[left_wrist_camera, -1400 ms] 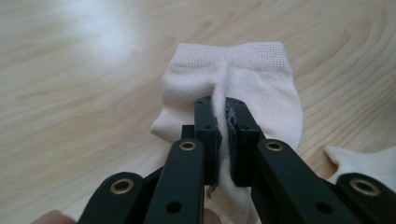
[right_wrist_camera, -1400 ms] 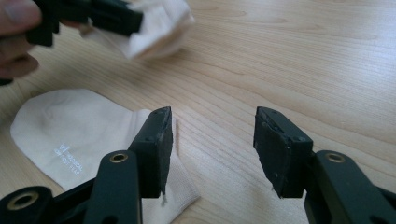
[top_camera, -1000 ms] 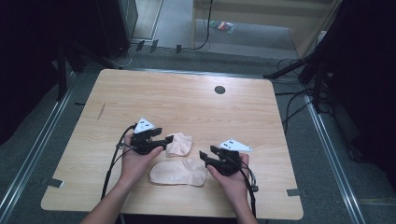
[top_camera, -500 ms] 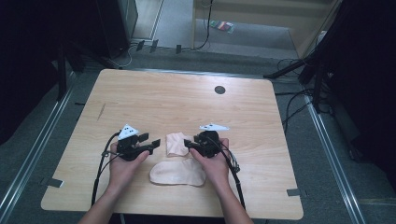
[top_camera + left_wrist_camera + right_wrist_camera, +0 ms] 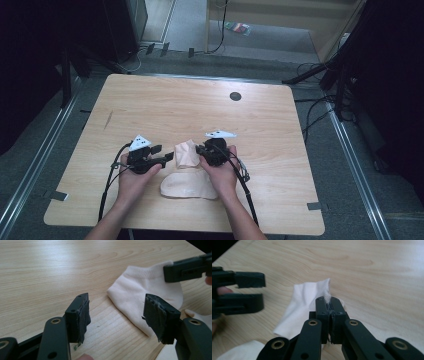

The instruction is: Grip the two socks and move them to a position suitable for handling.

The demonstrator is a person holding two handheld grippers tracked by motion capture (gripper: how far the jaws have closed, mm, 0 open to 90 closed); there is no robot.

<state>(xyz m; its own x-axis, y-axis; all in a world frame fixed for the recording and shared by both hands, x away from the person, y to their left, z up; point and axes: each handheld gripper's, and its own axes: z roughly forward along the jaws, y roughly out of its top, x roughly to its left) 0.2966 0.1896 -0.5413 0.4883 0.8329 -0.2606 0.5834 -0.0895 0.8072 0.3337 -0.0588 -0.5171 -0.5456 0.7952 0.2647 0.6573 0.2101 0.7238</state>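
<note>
Pale wooden table (image 5: 210, 107) carries a small cream sock (image 5: 186, 153) between the two grippers, near its front edge. Its cuff edge is pinched in the right gripper (image 5: 329, 305), whose jaws have just closed. Facing it, the left gripper (image 5: 116, 315) hovers with jaws spread. A second sock (image 5: 187, 186) lies flat just nearer the person.

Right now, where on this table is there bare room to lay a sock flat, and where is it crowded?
The far half of the light wooden table, up to the small black round hole, is bare, as are both side strips. It is crowded near the front: the cream folded sock, pinched by the right gripper, the flat cream sock, and the open left gripper.
</note>
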